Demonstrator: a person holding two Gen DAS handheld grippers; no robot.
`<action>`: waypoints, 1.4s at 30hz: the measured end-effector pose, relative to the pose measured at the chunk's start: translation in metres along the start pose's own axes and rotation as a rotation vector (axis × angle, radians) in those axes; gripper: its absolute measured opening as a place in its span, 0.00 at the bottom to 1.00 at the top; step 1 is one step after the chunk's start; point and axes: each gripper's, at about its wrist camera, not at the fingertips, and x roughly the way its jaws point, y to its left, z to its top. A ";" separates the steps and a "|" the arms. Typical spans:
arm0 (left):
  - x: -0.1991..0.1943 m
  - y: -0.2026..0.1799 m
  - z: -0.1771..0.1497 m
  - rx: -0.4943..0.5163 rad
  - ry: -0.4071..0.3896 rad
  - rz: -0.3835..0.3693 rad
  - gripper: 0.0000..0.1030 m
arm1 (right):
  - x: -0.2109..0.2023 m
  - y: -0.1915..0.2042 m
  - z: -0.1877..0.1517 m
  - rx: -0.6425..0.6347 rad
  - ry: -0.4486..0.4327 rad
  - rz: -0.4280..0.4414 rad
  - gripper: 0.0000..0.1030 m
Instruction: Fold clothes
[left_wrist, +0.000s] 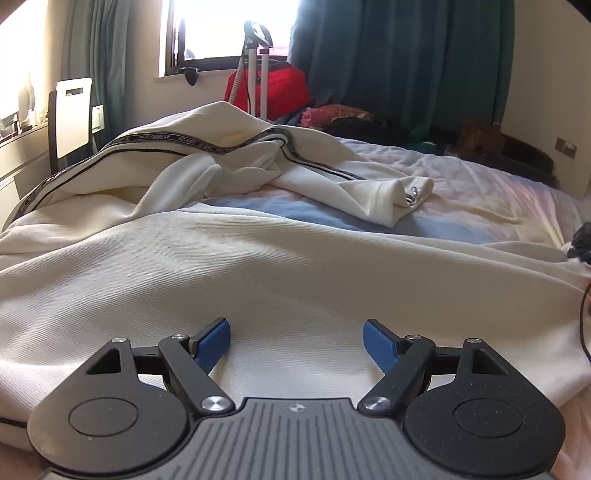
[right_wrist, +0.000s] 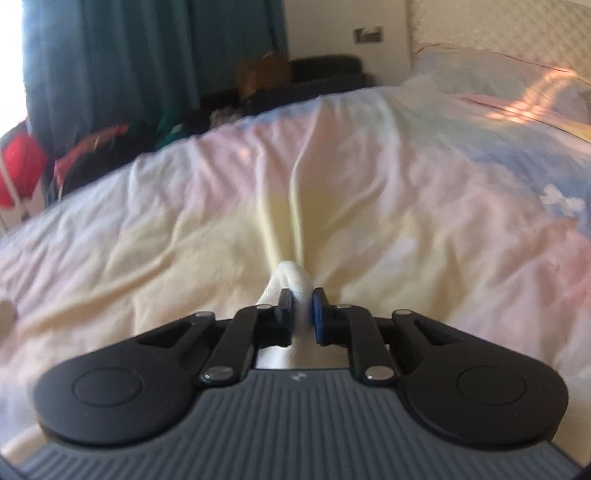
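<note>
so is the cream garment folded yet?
Not folded. The cream garment lies loosely spread and rumpled on the bed, one trimmed sleeve bunched across it.

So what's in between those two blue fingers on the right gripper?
A bunched fold of cream garment, pinched between the right gripper's fingers; the right wrist view shows it.

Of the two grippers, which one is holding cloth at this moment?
The right gripper: its jaws are shut on a bunch of cream garment. The left gripper stands wide open above the cream fabric, holding nothing.
</note>
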 end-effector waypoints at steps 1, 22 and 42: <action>-0.001 -0.001 0.000 0.001 -0.002 -0.003 0.79 | -0.001 -0.004 0.002 0.018 -0.018 -0.010 0.13; -0.027 0.015 0.014 -0.117 -0.052 0.010 0.79 | -0.092 0.079 -0.012 -0.035 0.030 0.483 0.80; -0.008 0.043 0.005 -0.207 -0.033 -0.018 0.80 | -0.064 0.282 -0.083 -0.166 0.385 0.647 0.17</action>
